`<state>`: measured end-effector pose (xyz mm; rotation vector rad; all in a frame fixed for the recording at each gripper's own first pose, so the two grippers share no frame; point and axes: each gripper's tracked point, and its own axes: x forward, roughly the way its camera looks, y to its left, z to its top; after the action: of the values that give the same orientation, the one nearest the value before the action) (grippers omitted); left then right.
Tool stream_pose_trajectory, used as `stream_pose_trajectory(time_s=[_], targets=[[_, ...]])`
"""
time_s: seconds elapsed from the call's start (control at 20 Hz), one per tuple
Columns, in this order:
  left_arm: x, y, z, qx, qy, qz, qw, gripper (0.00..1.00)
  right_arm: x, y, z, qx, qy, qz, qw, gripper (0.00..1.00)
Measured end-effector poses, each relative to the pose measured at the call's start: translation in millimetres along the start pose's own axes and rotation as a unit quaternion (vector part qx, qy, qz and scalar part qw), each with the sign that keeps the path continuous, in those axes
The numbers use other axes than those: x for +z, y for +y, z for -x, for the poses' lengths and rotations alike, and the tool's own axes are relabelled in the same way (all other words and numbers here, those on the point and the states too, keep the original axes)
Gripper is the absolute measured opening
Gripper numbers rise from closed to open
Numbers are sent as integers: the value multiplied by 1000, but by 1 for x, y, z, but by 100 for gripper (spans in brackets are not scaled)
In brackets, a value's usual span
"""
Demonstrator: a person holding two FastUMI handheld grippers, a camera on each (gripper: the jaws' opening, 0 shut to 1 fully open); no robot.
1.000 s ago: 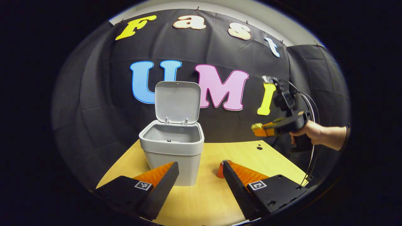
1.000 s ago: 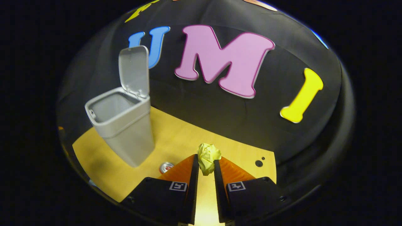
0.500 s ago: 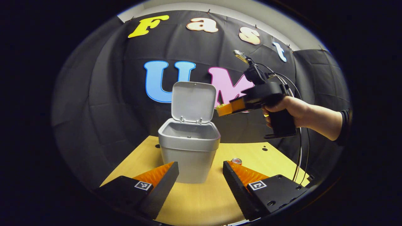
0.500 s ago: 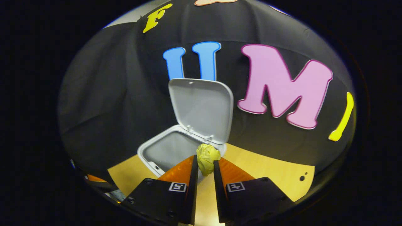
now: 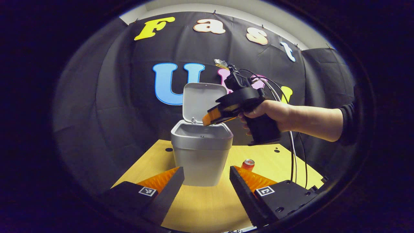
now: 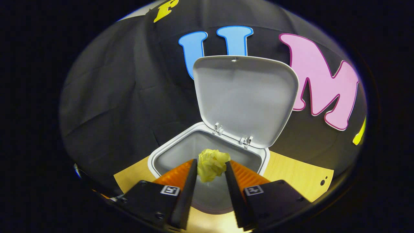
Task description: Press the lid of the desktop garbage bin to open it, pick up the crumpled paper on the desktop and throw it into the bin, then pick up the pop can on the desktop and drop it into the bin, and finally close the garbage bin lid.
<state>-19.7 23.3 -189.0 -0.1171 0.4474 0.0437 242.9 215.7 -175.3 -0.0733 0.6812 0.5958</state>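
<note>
Presently the table [image 5: 207,207] carries the garbage bin [image 5: 201,152], whose lid [image 6: 245,97] stands upright on its rear hinges, leaving the mouth fully open. The right hand-held gripper [image 6: 211,168] hangs over that mouth, the fingers clenched on the crumpled paper [image 6: 212,163], which sits between them directly above the bin's interior. Judged light, soft and compressible, the paper tolerates a side pinch across its bulk and should fall free once the fingers part, though a fold could catch on a ridged pad. The left hand-held gripper [image 5: 207,181] waits low before the bin, fingers spread and empty. The pop can [image 5: 248,164] stands upright on the table right of the bin; likely light, smooth and dentable, best taken across its mid-body.
</note>
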Motion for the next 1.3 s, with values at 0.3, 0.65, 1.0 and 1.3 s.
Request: stream_pose_trajectory(time_s=[0.3,0.65,1.0,1.3], targets=[[-17,-15,-16,-16,18,-1,1000,96,10,-32,27,-44,-49,13,998,99],[-38,-62,-72,-78,41,-29,996,96,-18,-138,118,-156,-109,-9,982,98],[-80,-131,-155,-132,71,-48,988,96,-132,-239,207,-282,-100,-58,952,98],[-130,-167,-230,-132,104,-60,984,97,-234,-267,238,-318,-54,-105,941,98]])
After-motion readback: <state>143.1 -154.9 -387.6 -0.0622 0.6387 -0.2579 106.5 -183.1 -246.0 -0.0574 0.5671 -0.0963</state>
